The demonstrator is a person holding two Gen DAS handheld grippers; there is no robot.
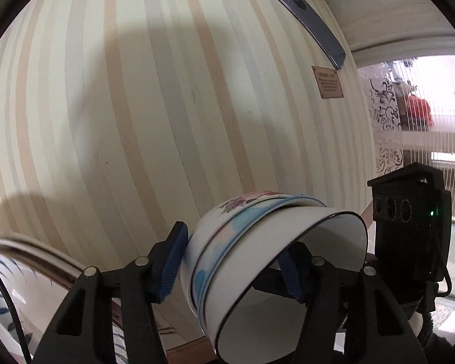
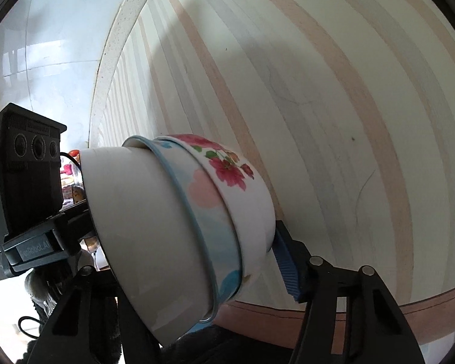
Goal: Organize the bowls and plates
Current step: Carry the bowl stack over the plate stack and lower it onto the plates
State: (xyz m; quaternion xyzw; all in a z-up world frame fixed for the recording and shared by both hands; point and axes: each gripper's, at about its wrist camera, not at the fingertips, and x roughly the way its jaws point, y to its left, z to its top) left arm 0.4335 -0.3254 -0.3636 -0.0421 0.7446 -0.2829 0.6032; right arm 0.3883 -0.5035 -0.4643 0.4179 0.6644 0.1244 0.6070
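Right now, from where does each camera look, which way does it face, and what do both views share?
Left wrist: sits on the left gripper, looks along its fingers at the tilted stack of nested bowls above the striped tabletop; the right gripper shows at its right.
Right wrist: sits on the right gripper, looks at the same stack's outside; the left gripper shows at its left.
Shared: the bowl stack, the striped tabletop and each other's gripper.
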